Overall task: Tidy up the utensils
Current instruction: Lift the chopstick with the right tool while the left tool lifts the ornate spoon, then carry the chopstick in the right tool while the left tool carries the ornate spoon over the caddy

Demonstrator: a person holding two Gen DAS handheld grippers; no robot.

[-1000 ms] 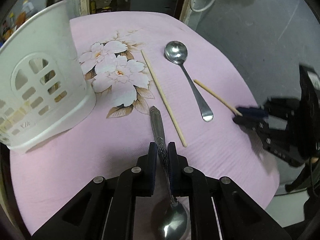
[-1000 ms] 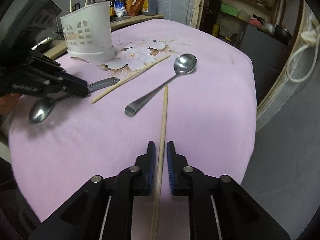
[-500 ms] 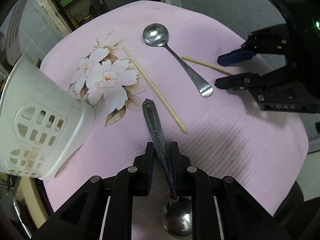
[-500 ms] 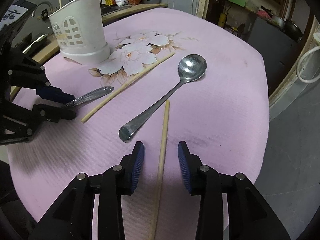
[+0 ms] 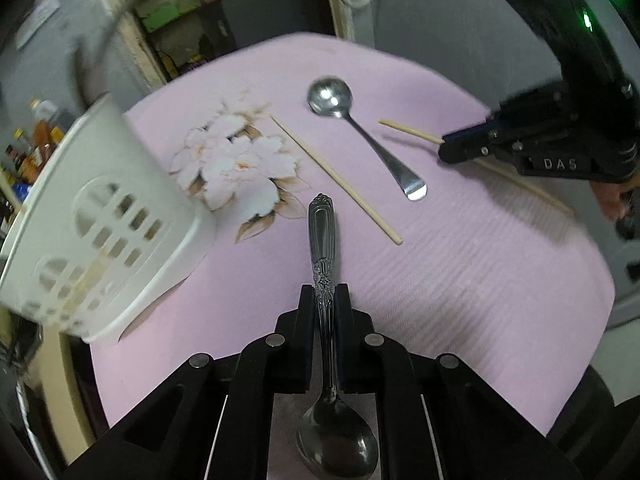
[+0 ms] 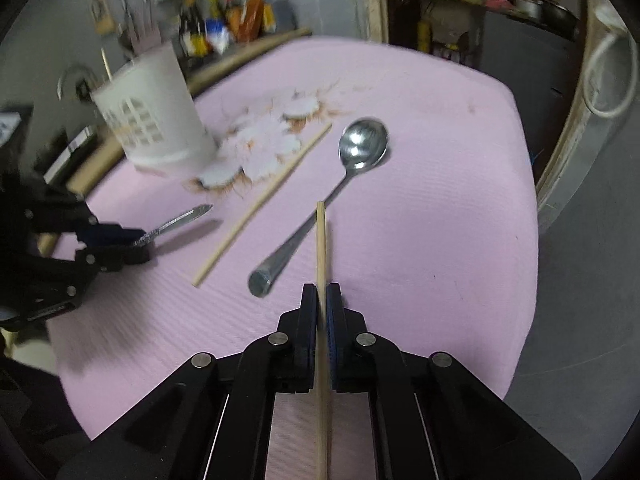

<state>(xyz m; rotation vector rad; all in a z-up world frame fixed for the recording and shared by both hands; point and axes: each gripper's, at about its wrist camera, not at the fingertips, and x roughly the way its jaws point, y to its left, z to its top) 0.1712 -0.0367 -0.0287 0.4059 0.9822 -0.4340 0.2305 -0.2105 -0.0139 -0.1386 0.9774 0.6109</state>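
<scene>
The right gripper [image 6: 321,296], jaws gaping half a second ago, has just closed on its chopstick [image 6: 321,248], while the left gripper [image 5: 325,300] has tightened on the ornate spoon [image 5: 321,240]. Both are likely ready for the white holder [image 5: 92,232], ahead-left of both grippers.

Pink floral tablecloth [image 5: 460,264] under white caddy [image 5: 100,216], spoon [image 5: 360,136], chopstick [image 5: 336,178].

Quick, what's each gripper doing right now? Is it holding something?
Left gripper: closed on the patterned spoon handle.
Right gripper: just closed on a chopstick.
</scene>
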